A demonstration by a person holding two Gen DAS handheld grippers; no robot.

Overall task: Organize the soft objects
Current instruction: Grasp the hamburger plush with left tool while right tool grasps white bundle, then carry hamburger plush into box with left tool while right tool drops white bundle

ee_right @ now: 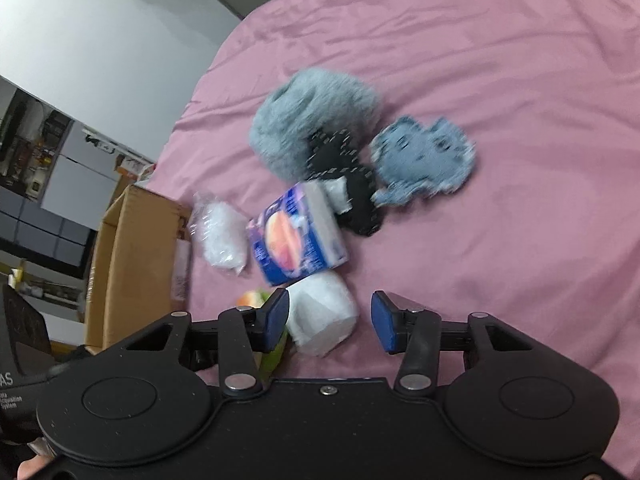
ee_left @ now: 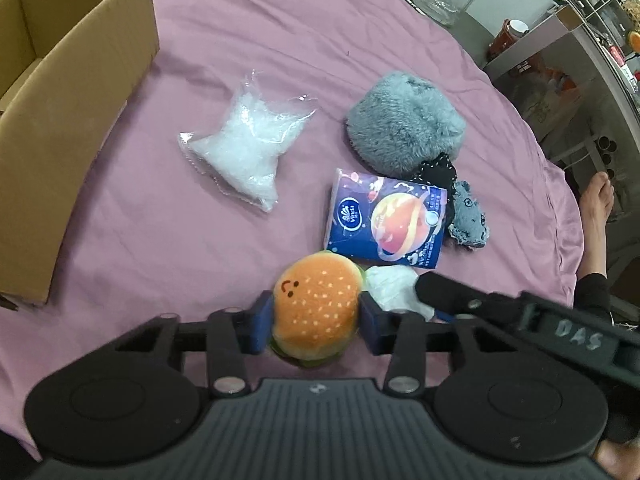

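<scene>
The left gripper (ee_left: 316,322) fingers clamp the burger plush (ee_left: 316,312) near the table's front edge; the right gripper (ee_right: 330,326) fingers stand apart, straddling the white tissue wad (ee_right: 322,318).

A smiling plush burger (ee_left: 316,312), tissue pack (ee_left: 386,220), white paper wad (ee_right: 322,318), grey fluffy ball (ee_left: 406,124), clear filling bag (ee_left: 244,152) and socks (ee_right: 424,160) lie clustered on pink bedding (ee_left: 280,40).
</scene>
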